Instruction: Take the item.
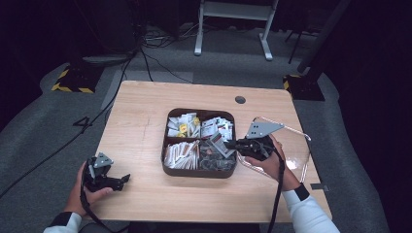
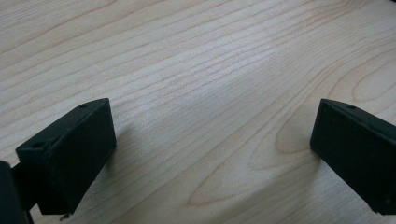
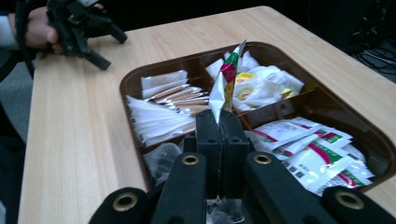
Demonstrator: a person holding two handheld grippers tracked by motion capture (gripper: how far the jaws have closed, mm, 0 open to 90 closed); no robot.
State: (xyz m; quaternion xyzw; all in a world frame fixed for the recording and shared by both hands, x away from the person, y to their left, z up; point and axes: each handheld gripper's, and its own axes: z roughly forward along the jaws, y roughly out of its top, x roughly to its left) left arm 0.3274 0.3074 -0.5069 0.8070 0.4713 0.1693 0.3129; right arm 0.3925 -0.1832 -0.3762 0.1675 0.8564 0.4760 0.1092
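Observation:
A dark brown divided tray (image 1: 165, 145) stands mid-table, its compartments full of sachets. My right gripper (image 1: 232, 144) hangs over the tray's right side, shut on a thin silver sachet (image 3: 225, 86) with red, green and yellow print; the sachet stands on edge out of the closed jaws above the tray (image 3: 135, 77). My left gripper (image 1: 124, 179) rests low on the wood near the front left of the table, well apart from the tray. Its two fingers (image 2: 70, 156) stand wide open over bare wood with nothing between them.
White and tan sachets (image 3: 156, 114) fill the compartment near the left hand side, white ones with red and green print (image 3: 317, 149) another, yellow-marked ones (image 3: 261, 86) a third. A clear plastic lid (image 1: 296, 150) lies at the table's right edge. A round cable hole (image 1: 240, 100) sits at the back.

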